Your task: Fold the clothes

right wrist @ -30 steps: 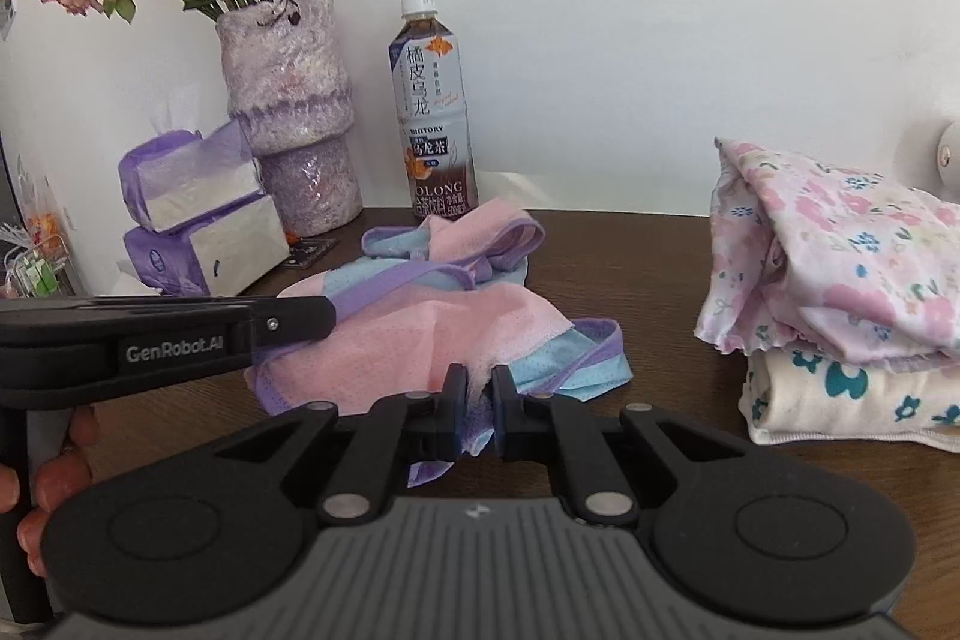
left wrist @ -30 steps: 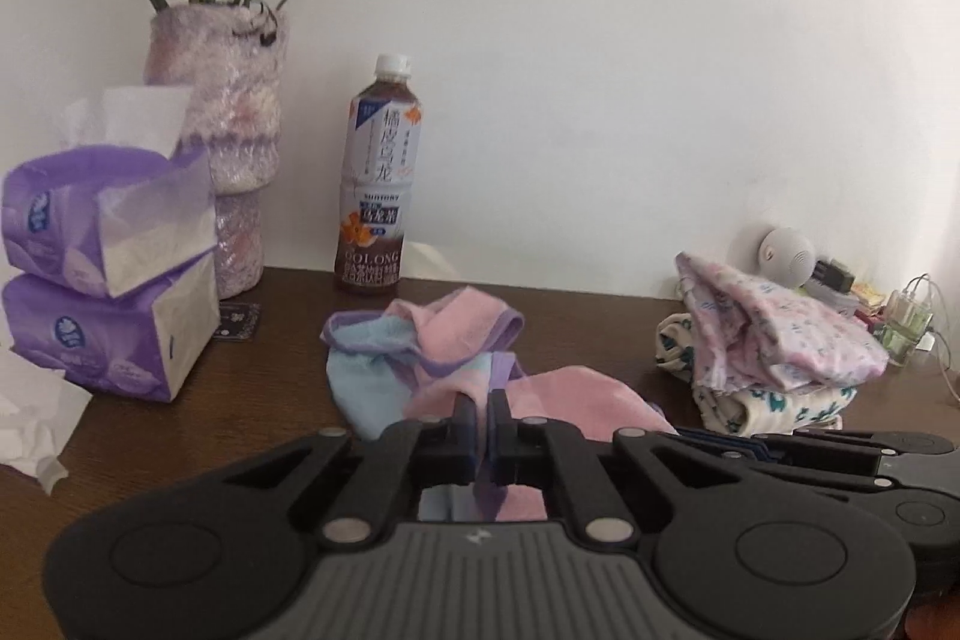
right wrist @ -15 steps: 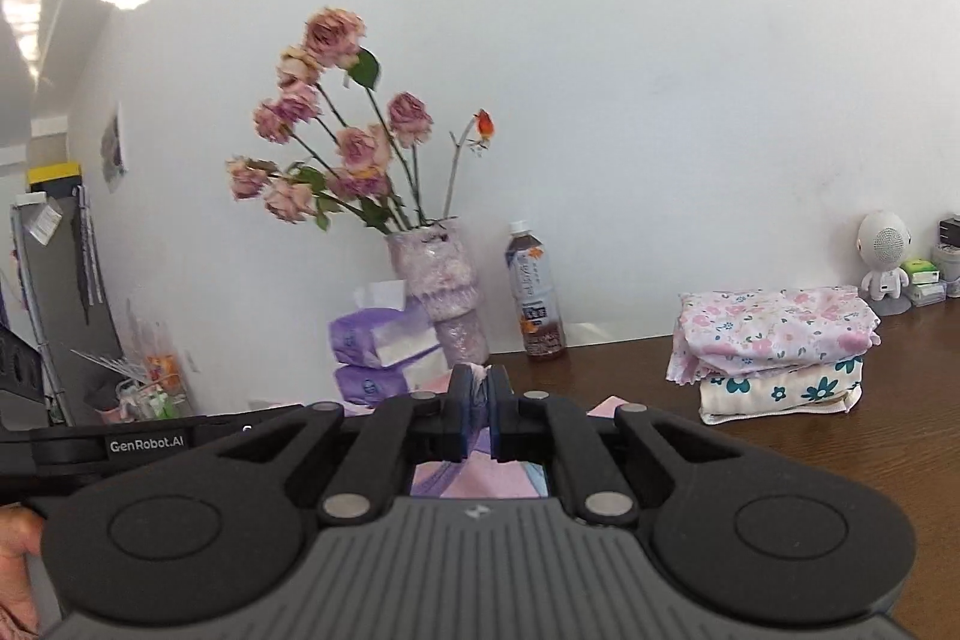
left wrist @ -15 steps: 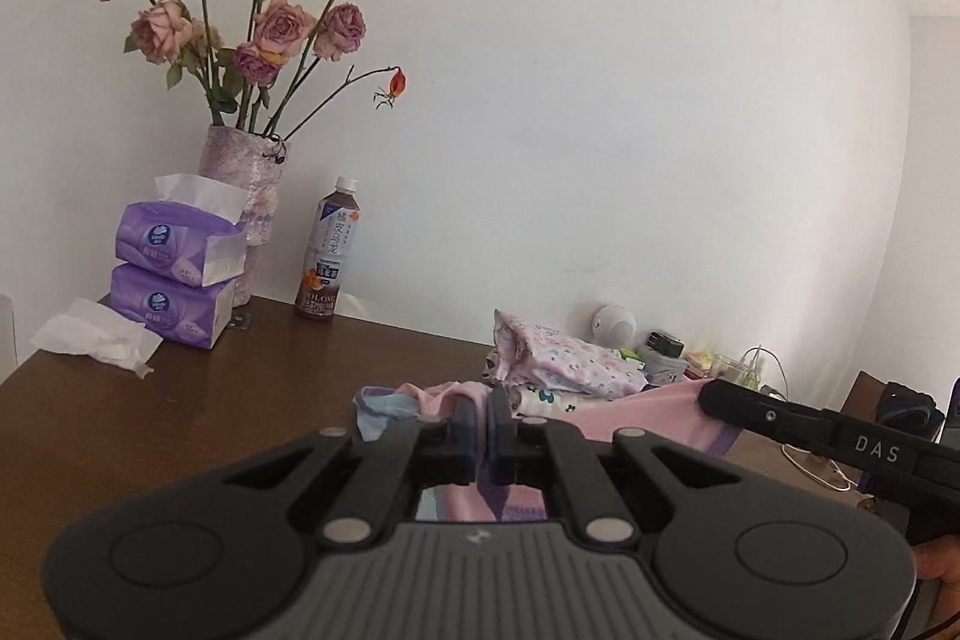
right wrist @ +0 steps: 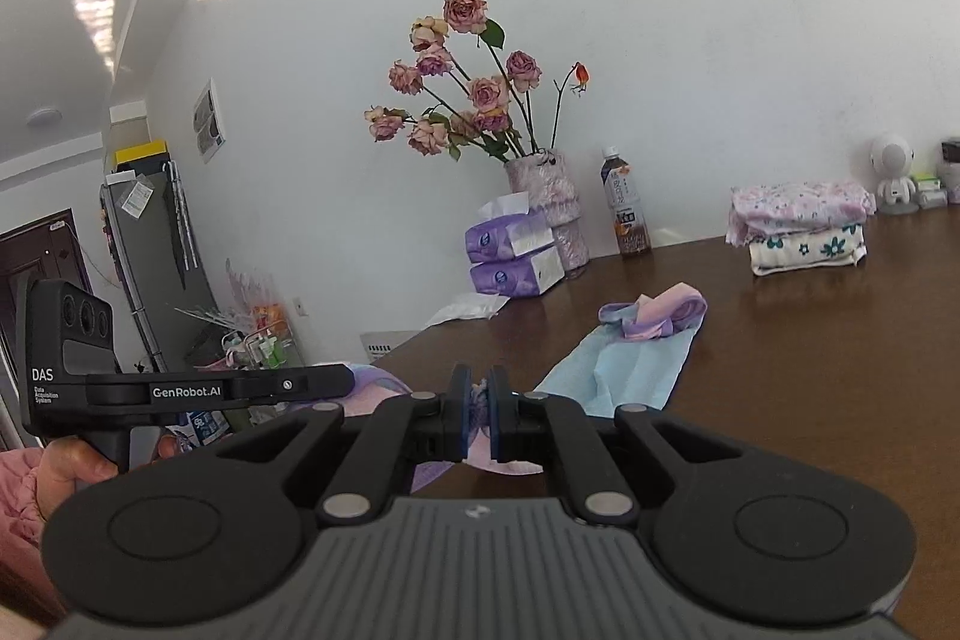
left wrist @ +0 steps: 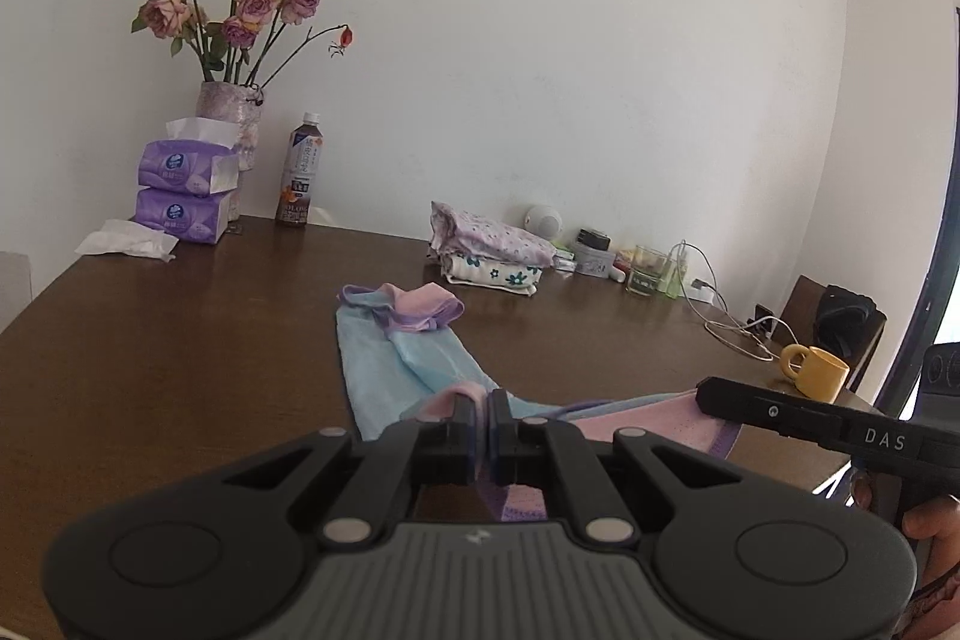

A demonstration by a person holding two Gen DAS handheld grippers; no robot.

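A small light blue, pink and purple garment [left wrist: 408, 370] lies stretched along the dark wooden table [left wrist: 180, 340], its far end bunched. My left gripper [left wrist: 480, 409] is shut on the garment's near hem at the table's front. My right gripper [right wrist: 478, 394] is shut on the same hem, further right; it shows as a black arm in the left wrist view [left wrist: 828, 424]. The garment [right wrist: 630, 364] runs away from both grippers toward the back wall. The hem between the grippers is pulled taut.
Two folded garments [left wrist: 489, 253] are stacked at the back. A vase of roses [left wrist: 231, 124], two tissue packs [left wrist: 180, 199], a tea bottle [left wrist: 300, 178] and loose tissue [left wrist: 129, 241] stand back left. A yellow mug [left wrist: 816, 370], glass and cables are at the right.
Both grippers pulled back toward the table's front edge with the hem held. The garment was drawn out from a crumpled heap into a long stretched shape.
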